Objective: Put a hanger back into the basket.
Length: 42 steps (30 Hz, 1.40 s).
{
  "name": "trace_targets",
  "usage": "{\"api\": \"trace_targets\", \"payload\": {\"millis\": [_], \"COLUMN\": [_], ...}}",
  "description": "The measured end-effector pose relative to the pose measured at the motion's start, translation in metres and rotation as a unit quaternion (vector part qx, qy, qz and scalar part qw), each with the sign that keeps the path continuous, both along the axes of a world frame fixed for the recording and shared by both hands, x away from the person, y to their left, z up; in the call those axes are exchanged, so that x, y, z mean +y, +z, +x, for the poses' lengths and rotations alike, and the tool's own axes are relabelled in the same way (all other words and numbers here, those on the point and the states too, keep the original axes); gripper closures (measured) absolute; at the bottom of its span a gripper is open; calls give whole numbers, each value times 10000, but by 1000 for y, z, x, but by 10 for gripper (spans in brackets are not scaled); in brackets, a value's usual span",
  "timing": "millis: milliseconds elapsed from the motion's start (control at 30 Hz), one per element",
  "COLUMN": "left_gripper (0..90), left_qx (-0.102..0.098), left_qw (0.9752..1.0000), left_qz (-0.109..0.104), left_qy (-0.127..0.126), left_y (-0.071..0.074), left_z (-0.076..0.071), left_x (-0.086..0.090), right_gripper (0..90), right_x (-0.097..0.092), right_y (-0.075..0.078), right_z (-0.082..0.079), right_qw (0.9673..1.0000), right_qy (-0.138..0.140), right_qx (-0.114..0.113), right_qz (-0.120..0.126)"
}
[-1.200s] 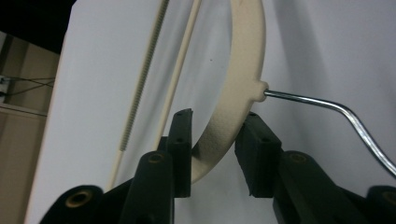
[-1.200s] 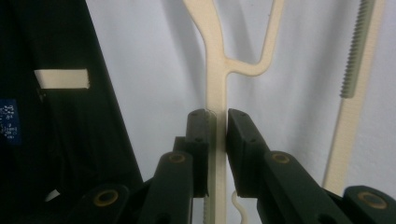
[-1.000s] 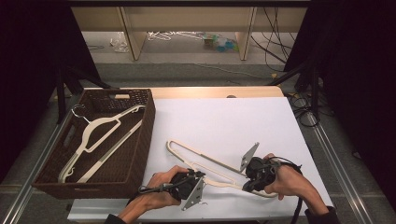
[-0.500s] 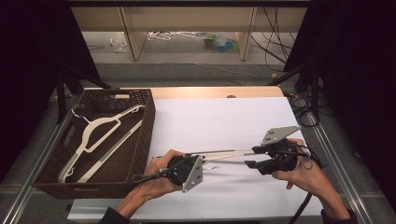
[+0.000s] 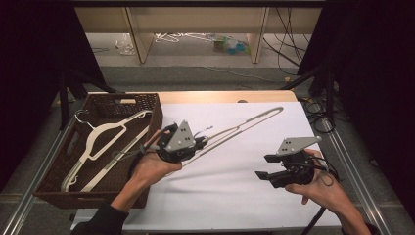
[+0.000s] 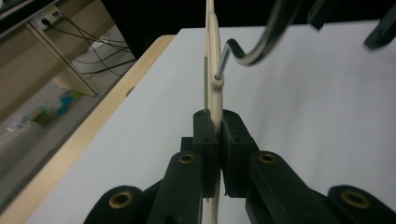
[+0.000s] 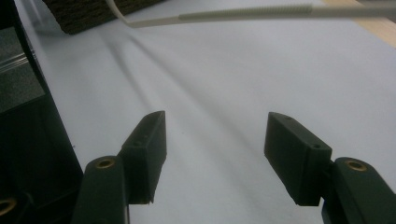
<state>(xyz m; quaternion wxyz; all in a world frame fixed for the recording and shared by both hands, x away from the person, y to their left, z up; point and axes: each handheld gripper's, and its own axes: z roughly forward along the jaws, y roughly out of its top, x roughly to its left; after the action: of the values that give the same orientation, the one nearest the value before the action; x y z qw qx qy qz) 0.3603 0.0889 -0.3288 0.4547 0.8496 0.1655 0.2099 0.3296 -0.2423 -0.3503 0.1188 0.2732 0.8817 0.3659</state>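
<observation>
Lifted, the hanger (image 5: 235, 128) stays pinched in left tongs (image 5: 195, 143); right tongs (image 5: 262, 167) opened, apart.

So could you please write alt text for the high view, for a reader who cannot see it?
The left gripper holds a cream hanger up over the white table, beside a wicker basket with another hanger in it. The right gripper hangs open and empty to the right.

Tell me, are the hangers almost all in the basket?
Done: one hanger lies in the basket. In hand: the left hand-held gripper clamps a second hanger above the table; the right hand-held gripper has just opened, empty. Left: dropping it in.
</observation>
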Motion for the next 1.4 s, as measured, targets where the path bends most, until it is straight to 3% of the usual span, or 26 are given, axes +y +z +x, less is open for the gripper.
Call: {"api": "trace_targets", "payload": {"millis": [33,133,233,367,533,667,800,1033,1200,1333,1400], "left_gripper": [857,858,858,858,858,858,858,858,859,859,858], "left_qx": [158,431,791,1067,1241,1295,1185,1073,931,819,806], "left_qw": [9996,9977,9934,9882,9846,9840,9863,9871,9866,9866,9856], "left_qz": [-219,-509,-821,-1089,-1226,-1218,-1132,-1081,-1020,-799,-732], "left_qy": [60,110,141,146,133,142,187,487,870,1166,1297], "left_y": [4,16,28,46,74,91,105,122,125,121,116], "left_z": [0,-1,-2,-5,-9,-12,-14,-6,2,9,13], "left_x": [3,11,20,33,48,60,74,105,133,158,170], "right_gripper": [397,392,387,345,333,332,329,325,325,324,323], "right_x": [0,1,1,2,5,8,8,7,7,6,6], "right_y": [1,-3,-9,-22,-41,-45,-46,-49,-52,-54,-54], "right_z": [0,-2,-5,-8,-7,-7,-7,-7,-7,-5,-6], "right_qw": [10000,10000,9999,9999,9997,9994,9995,9992,9991,9992,9990], "right_qy": [35,-24,83,45,51,120,146,142,140,188,117], "right_qx": [58,-29,52,112,256,305,259,350,384,328,424], "right_qz": [-53,35,77,73,28,-50,-45,-108,-118,-109,-119]}}
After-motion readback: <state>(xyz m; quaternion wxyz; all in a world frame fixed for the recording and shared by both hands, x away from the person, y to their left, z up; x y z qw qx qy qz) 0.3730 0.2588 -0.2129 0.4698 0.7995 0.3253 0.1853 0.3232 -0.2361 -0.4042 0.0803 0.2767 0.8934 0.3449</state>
